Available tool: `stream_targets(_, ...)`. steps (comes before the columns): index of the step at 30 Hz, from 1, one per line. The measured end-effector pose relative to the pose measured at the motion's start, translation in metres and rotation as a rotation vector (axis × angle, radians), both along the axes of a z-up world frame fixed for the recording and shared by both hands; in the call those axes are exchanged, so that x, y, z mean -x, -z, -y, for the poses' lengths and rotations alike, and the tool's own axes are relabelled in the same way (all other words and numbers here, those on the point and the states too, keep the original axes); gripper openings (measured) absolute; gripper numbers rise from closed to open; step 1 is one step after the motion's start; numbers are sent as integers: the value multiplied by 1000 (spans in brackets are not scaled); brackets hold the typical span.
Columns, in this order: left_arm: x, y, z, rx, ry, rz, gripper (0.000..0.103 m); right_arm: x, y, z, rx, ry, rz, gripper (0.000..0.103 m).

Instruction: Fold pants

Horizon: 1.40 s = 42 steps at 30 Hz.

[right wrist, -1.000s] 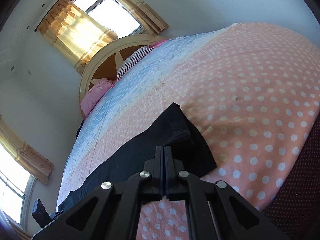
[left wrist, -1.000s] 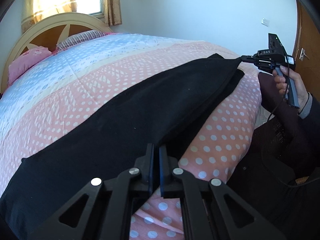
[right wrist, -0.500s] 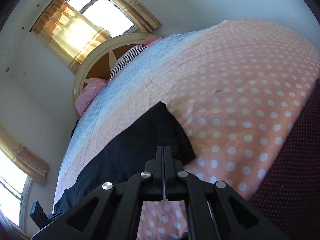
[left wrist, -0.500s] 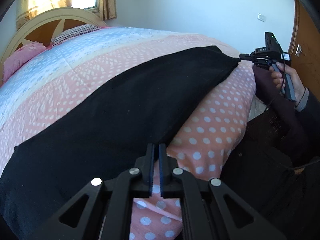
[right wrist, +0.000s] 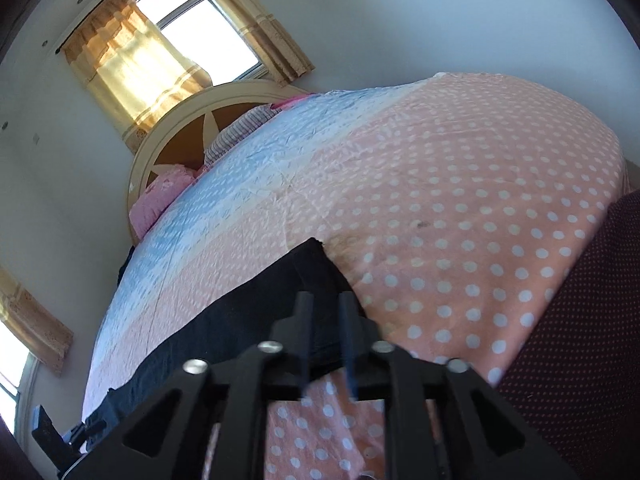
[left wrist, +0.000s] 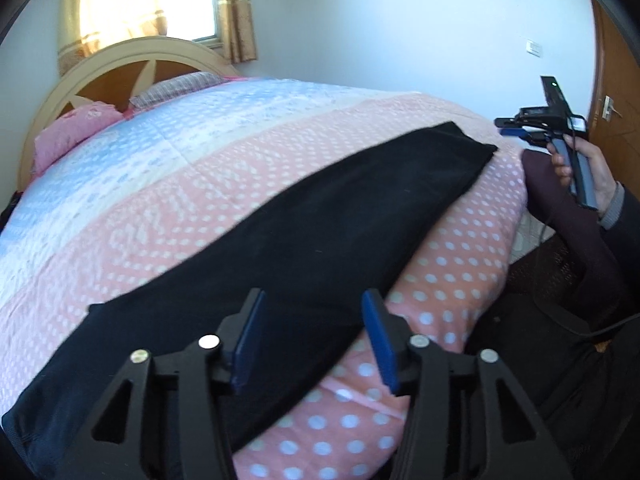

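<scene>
1 pants [left wrist: 320, 240] on bedspread [left wrist: 200, 184]

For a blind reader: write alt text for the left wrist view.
Black pants lie folded lengthwise across a pink dotted bedspread. The left gripper, jaws opening, hovers over their near end with nothing gripped. A hand holds the right gripper off the far end.

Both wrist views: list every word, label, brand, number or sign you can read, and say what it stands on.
None can be read.
The pants and the quilt show no lettering, only dots.
The right gripper has a green light on its body, but no readable marking.
</scene>
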<state>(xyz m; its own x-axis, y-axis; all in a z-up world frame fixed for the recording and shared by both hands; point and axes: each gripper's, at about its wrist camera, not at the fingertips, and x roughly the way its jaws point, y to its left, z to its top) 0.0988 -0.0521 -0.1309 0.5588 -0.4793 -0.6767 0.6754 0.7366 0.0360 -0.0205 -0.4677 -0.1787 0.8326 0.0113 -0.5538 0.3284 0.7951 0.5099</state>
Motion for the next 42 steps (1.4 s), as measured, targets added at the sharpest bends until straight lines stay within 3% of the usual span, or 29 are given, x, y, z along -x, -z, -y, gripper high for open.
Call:
stream_targets(1,-4,0,-1,2,-29,3,55,0,2,-1,-13,5,5,67)
stream_targets(3,-14,1,-7,24,-80,1,60,0,5,-3,-27,-4,-5,67)
stream_targets(4,-18,2,-11,27,-107,4,62,-1,8,-2,-23,5,-34,66)
stream_targets(7,-27,10,-16,24,-155,-9,66,-6,21,0,-96,-29,-76,52)
stream_targets(10,-32,17,-21,23,-178,-29,66,-11,36,0,-131,-27,-126,50)
stream_targets(12,-34,21,-24,20,-188,-36,66,-13,42,0,-161,-42,-111,37)
stream_targets(13,-35,22,-24,19,-190,-41,66,-14,41,-1,-156,-46,-100,17)
stream_targets(14,-35,23,-25,22,-190,-46,66,-14,39,-3,-143,-53,-85,5)
stream_targets(17,-34,24,-25,19,-188,-46,66,-10,24,-11,-58,-46,-44,5)
stream_targets(19,-34,24,-26,22,-183,-50,66,-8,19,-11,-14,-20,-65,4)
stream_targets(23,-35,30,-26,14,-179,-60,66,-15,47,-1,-64,-31,-169,5)
stream_targets(25,-37,32,-27,7,-185,-68,66,-13,49,1,-72,-18,-153,5)
stream_targets(27,-38,32,-29,8,-189,-70,66,-10,35,-1,-1,27,-160,19)
stream_targets(28,-38,32,-30,10,-192,-67,66,-6,24,-4,54,60,-145,35)
stream_targets(29,-38,31,-30,12,-196,-64,69,-2,13,-7,96,83,-119,43)
stream_targets(30,-38,30,-31,12,-202,-60,72,-1,3,-12,126,89,-96,43)
stream_targets(32,-39,29,-31,12,-217,-56,74,-6,-13,-26,172,57,-57,43)
stream_targets(35,-42,29,-29,-7,-242,-62,74,-33,-24,-59,185,-83,-22,43)
stream_targets(39,-48,35,-27,-30,-282,-96,79,-70,-18,-98,166,-257,13,43)
stream_targets(42,-51,39,-29,-31,-294,-114,79,-95,-3,-115,183,-289,-42,43)
